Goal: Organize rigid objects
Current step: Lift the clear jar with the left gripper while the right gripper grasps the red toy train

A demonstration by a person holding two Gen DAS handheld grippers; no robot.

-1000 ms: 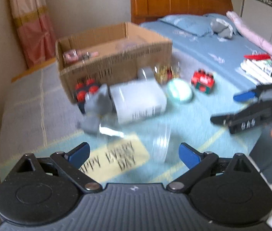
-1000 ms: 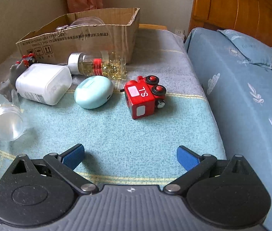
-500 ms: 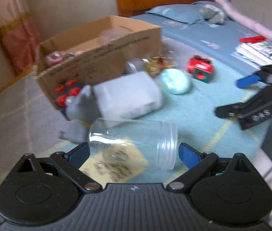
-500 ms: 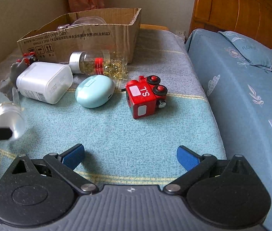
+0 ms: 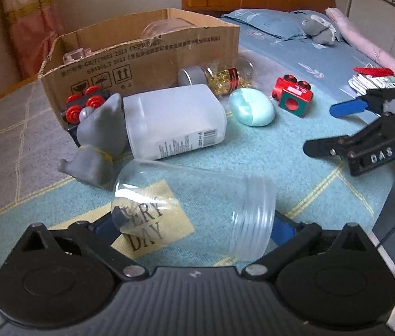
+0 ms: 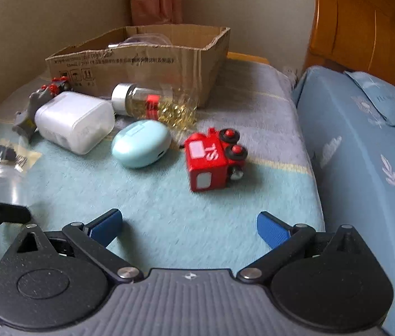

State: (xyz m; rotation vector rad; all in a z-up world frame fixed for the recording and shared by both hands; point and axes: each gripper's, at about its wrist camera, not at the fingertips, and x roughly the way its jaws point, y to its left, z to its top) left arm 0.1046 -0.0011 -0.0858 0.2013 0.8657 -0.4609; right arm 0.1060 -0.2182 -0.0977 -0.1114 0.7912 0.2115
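A clear plastic jar (image 5: 194, 210) lies on its side on a teal blanket (image 5: 295, 165), its threaded mouth open and lidless. The left gripper (image 5: 193, 225) reaches down over it with its jaws opening wide; the jar sits lengthwise between them, and no pad visibly presses on it. Just behind the jar rest a grey cat figurine (image 5: 96, 137) and a white container (image 5: 172, 123); further behind the jar stands a cardboard box (image 5: 141, 56) already holding some items. The right gripper (image 6: 189, 225), off to the jar's right, hovers spread and empty over bare blanket, near a red toy train (image 6: 211, 159). Risk: the smooth, round jar could roll or squirt out when squeezed end to end, and its thin wall may flex or slip against the pads.
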